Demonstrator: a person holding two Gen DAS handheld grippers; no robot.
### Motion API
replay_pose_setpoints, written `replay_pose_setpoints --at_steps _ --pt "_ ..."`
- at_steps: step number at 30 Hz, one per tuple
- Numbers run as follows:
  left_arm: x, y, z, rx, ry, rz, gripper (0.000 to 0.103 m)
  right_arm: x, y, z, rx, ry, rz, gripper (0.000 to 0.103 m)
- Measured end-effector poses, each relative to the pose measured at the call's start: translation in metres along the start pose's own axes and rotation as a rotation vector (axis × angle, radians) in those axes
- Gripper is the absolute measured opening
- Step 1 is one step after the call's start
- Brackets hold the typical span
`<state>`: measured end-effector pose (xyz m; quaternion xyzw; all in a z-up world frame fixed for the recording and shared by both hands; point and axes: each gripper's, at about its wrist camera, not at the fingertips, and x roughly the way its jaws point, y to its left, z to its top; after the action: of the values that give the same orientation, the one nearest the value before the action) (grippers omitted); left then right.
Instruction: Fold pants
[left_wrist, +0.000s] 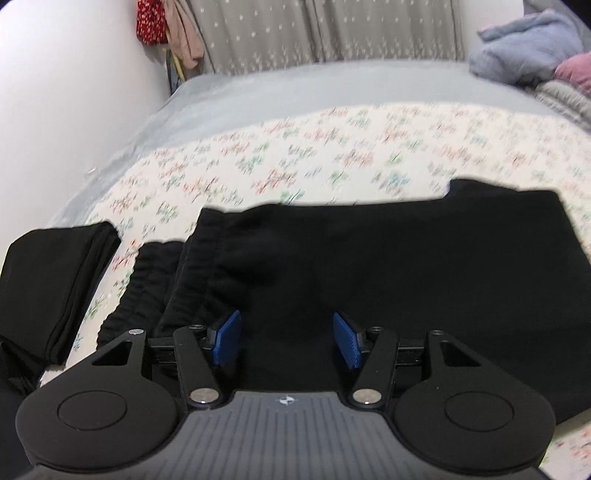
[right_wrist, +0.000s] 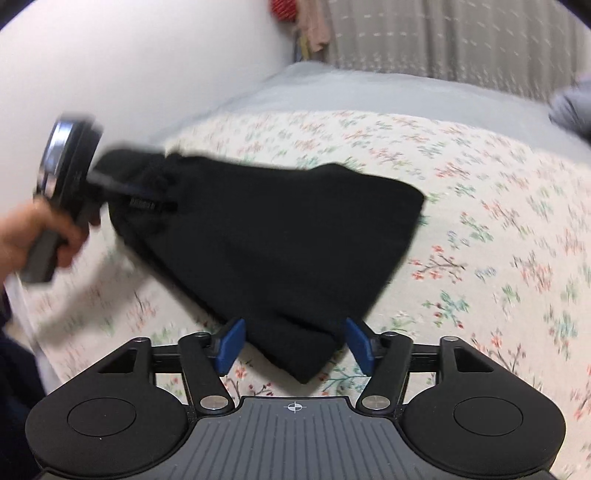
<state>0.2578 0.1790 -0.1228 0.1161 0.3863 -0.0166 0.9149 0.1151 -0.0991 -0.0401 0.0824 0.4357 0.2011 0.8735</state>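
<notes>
Black pants (left_wrist: 332, 266) lie folded on the floral bedspread (left_wrist: 295, 147), with the ribbed waistband at their left end. My left gripper (left_wrist: 286, 341) is open just above the near part of the pants, holding nothing. In the right wrist view the same pants (right_wrist: 280, 236) lie as a dark folded slab. My right gripper (right_wrist: 295, 345) is open with its blue pads (right_wrist: 231, 345) on either side of the near corner of the pants. The left gripper (right_wrist: 70, 173) shows at the far left of that view, held in a hand by the waistband end; the view is blurred.
Another folded black garment (left_wrist: 55, 288) lies at the left edge of the bed. A grey sheet (left_wrist: 295, 85) covers the far part of the bed. Blue and pink clothes (left_wrist: 532, 55) are piled at the back right. A white wall runs along the left; curtains hang behind.
</notes>
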Motion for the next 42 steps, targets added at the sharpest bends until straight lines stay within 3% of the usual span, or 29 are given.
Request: replay_pose_setpoints --at_steps 2,6,8,14,21,25,28,30,33,42 --pt "-0.005 -0.007 0.002 -0.002 -0.016 -0.013 0.074 0.0 -0.03 -0.007 0.144 -0.046 0.039 0.068" --pt "-0.012 -0.025 0.002 0.032 -0.046 -0.059 0.074 0.01 -0.085 -0.025 0.519 -0.036 0.141 0.07" --pt "-0.013 -0.033 0.003 0.041 -0.059 -0.084 0.075 0.012 -0.094 -0.027 0.589 -0.053 0.165 0.07" --pt "-0.008 -0.063 0.004 0.056 -0.049 -0.186 0.075 0.03 -0.093 -0.031 0.606 -0.041 0.168 0.07" --pt "0.016 -0.093 -0.005 0.14 0.009 -0.152 0.078 0.046 -0.073 -0.037 0.593 -0.065 0.225 0.069" --pt "0.022 -0.092 -0.005 0.112 0.012 -0.151 0.081 0.054 -0.058 -0.044 0.615 -0.057 0.285 0.069" --pt "0.025 -0.089 -0.004 0.072 0.027 -0.169 0.081 0.059 -0.049 -0.049 0.631 -0.056 0.304 0.061" --pt "0.025 -0.089 -0.005 0.071 0.025 -0.169 0.081 0.064 -0.051 -0.05 0.65 -0.07 0.28 0.04" --pt "0.022 -0.091 -0.007 0.076 0.019 -0.169 0.081 0.071 -0.064 -0.057 0.731 -0.087 0.284 0.02" --pt "0.026 -0.087 -0.005 0.083 0.031 -0.172 0.088 0.048 -0.03 -0.048 0.613 -0.125 0.261 0.016"
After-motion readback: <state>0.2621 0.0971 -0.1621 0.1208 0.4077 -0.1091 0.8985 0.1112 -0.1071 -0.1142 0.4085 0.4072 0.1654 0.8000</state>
